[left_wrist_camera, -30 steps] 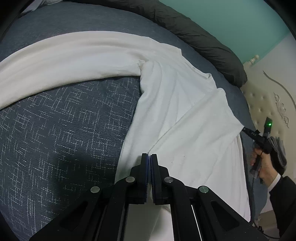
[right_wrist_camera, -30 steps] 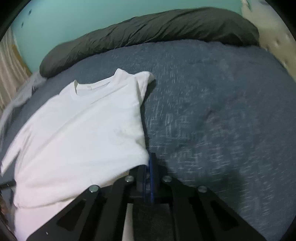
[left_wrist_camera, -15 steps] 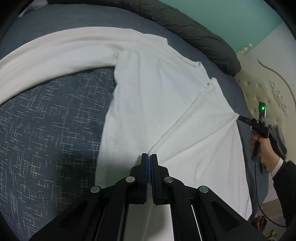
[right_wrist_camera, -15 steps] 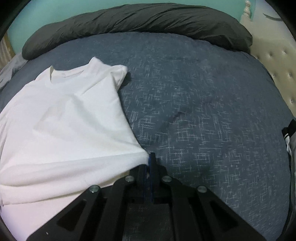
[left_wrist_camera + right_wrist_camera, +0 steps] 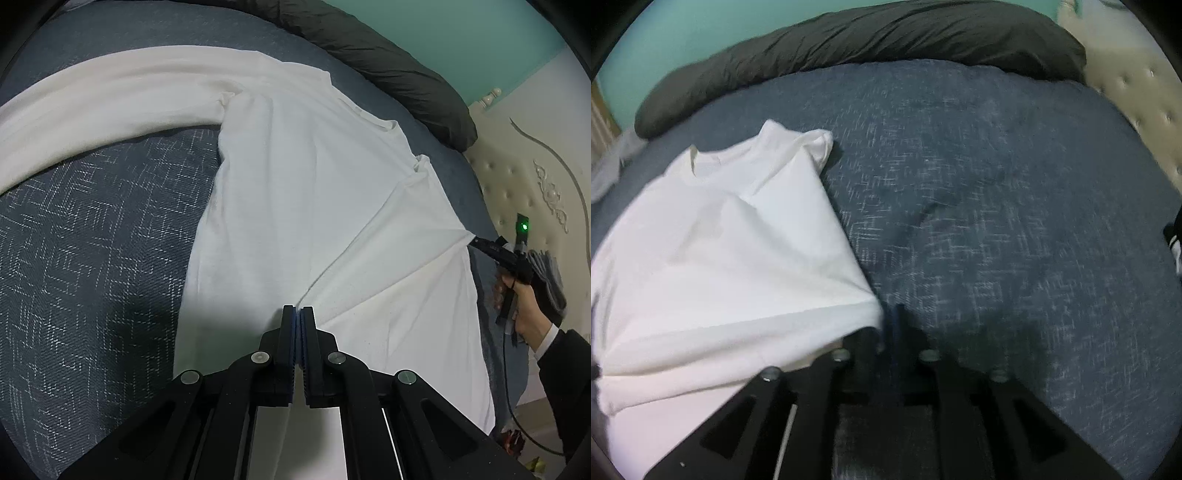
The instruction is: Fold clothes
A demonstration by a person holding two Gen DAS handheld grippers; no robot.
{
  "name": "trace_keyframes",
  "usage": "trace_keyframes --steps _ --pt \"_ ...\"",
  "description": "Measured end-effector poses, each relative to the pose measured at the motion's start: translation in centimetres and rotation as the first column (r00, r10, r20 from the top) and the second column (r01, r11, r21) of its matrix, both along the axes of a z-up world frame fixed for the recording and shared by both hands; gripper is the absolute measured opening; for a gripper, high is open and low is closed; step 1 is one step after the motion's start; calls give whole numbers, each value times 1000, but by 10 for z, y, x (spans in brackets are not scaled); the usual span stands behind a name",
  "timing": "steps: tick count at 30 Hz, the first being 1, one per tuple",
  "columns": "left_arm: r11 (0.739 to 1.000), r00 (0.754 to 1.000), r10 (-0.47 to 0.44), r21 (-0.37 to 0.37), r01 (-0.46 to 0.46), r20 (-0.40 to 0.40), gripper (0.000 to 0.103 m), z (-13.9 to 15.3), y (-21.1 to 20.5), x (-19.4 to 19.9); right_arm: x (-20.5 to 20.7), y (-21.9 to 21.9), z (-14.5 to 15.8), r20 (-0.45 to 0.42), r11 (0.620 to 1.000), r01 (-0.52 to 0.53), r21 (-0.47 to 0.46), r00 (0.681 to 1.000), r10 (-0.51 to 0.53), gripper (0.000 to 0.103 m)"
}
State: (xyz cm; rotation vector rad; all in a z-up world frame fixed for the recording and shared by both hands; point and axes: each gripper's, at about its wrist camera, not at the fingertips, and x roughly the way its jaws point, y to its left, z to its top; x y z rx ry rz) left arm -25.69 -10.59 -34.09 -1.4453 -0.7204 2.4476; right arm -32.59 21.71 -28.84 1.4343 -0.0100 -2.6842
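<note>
Big blue bed (image 5: 92,258) w/ a white long-sleeve shirt (image 5: 295,206) spread flat, long way running up from both claws. Left gripper (image 5: 297,314) is pinched tight on the bottom hem. Right gripper (image 5: 892,314) is opening — shirt corner just beside it, at its left.

Shirt (image 5: 303,206) spread on the bed (image 5: 92,236)

A rolled duvet (image 5: 886,40) lies behind it along the bed's far edge; the headboard (image 5: 524,184) stands to the right; one long sleeve (image 5: 110,99) stretches left.
</note>
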Motion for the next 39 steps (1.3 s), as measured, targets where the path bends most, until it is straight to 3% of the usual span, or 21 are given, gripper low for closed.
trace_keyframes --steps 4,10,14,15,17,19,21,25,29,31,32,33,39 --pt "1000 1000 -2 2 2 -1 3 1 3 -2 8 11 4 0 994 -12 -107 1000 12 35" --pt "1000 1000 4 2 -4 -3 3 1 2 -2 12 7 -8 44 987 20 -160 999 -14 35" --pt "1000 1000 2 2 -2 -3 3 1 3 -3 11 8 -16 58 974 43 -223 998 -31 16" --pt "1000 1000 2 2 -2 -3 3 1 4 -4 10 6 -17 62 976 43 -215 998 -31 8" --pt "1000 1000 2 2 -2 -2 3 1 5 -6 10 5 -15 63 979 53 -195 997 -41 1" --pt "1000 1000 0 1 0 -3 3 1 6 -7 7 10 -6 34 984 96 -148 995 -92 0" --pt "1000 1000 -1 -1 1 -4 3 2 6 -8 4 19 5 2 982 142 -125 990 -143 0" --pt "1000 1000 1 4 -1 -4 3 2 4 -8 5 19 15 -19 984 98 -147 995 -102 0" --pt "1000 1000 1 5 -1 -6 3 2 4 -7 13 18 2 71 968 96 -232 994 -82 2" --pt "1000 1000 2 5 -2 -5 3 2 4 -7 21 14 -2 61 971 73 -225 996 -61 10" --pt "1000 1000 2 6 -2 -5 3 2 4 -7 25 11 -3 53 974 61 -220 997 -51 25" --pt "1000 1000 2 6 -2 -5 3 1 4 -7 28 10 -6 55 972 61 -226 997 -50 34" --pt "1000 1000 3 6 -3 -5 3 1 4 -7 31 8 -13 30 964 76 -256 997 -70 34"
